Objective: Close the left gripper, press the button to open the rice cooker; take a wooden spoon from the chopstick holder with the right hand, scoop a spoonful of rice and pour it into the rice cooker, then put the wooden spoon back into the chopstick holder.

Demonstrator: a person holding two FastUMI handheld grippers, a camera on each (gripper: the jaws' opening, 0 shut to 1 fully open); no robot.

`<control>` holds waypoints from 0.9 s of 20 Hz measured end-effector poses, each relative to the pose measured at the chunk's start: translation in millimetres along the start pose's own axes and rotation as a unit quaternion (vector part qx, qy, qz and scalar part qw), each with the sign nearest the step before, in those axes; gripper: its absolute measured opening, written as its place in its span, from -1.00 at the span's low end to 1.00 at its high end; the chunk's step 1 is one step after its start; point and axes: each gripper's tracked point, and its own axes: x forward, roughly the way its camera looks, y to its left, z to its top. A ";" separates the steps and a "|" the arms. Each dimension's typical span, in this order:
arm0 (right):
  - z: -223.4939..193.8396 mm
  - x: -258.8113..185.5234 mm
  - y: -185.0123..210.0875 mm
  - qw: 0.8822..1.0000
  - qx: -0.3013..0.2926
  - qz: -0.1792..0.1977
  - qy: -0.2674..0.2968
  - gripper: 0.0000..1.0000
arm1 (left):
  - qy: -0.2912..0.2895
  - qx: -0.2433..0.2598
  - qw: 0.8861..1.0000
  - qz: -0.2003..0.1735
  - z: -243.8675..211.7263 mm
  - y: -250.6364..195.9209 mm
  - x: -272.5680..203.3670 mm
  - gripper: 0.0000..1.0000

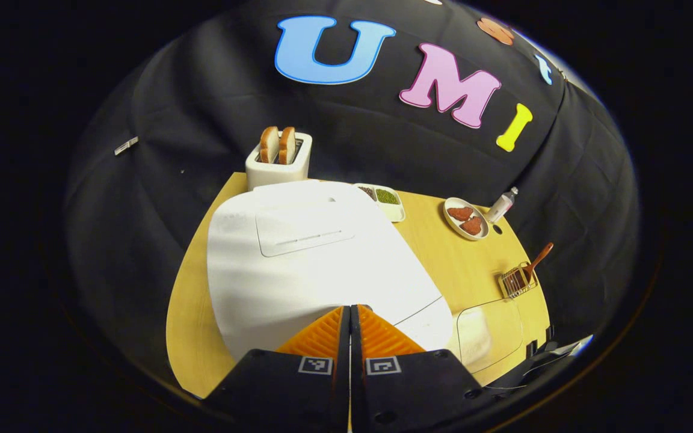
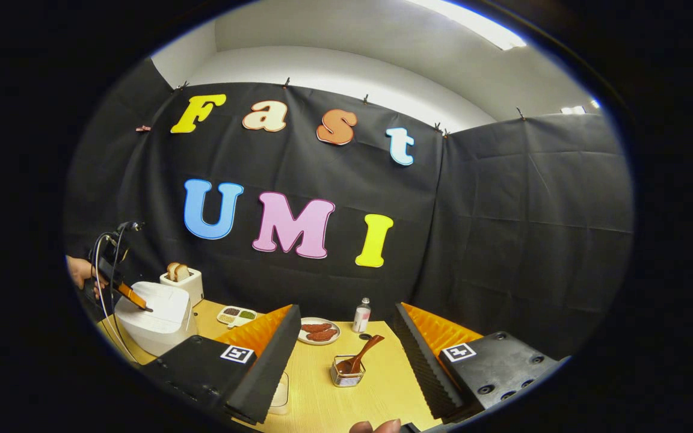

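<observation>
White plastic, the cooker (image 1: 316, 258) sits on the wooden table (image 1: 443, 264) with its lid down. In the left gripper view, the left gripper (image 1: 350, 319) hangs right over the cooker's front, its jaws pressed together. In the right gripper view this same gripper (image 2: 142, 305) shows far left, tips at the cooker (image 2: 155, 317) lid, a hand (image 2: 79, 272) behind it.

The right gripper (image 2: 346, 343) hovers above the table's near edge, jaws spread wide and holding nothing. Between its fingers, farther off, stands the wire holder (image 2: 348, 371) with the spoon (image 2: 361, 353) leaning in it, handle tilted up to the right. The left gripper view shows holder (image 1: 518, 281) and spoon (image 1: 538, 261) to the cooker's right.

A toaster (image 1: 278, 157) with bread stands behind the cooker; a divided dish (image 1: 384, 201), a plate (image 1: 465, 218) and a small bottle (image 1: 502, 205) lie along the back.
</observation>
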 end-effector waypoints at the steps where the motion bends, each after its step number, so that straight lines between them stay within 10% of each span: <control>1: -0.8 0.0 -0.2 1.000 0.003 -0.001 0.002 0.94 | -0.005 0.003 1.000 0.002 4.1 0.2 0.8 -0.87; 10: 2.0 0.7 15.0 1.000 -0.006 0.006 -0.002 0.94 | 0.019 -0.007 1.000 -0.008 -1.4 2.1 1.8 -0.85; 18: 3.7 1.0 26.0 1.000 0.004 0.024 -0.001 0.94 | -0.104 0.031 0.994 0.013 64.4 -3.0 -39.2 -0.87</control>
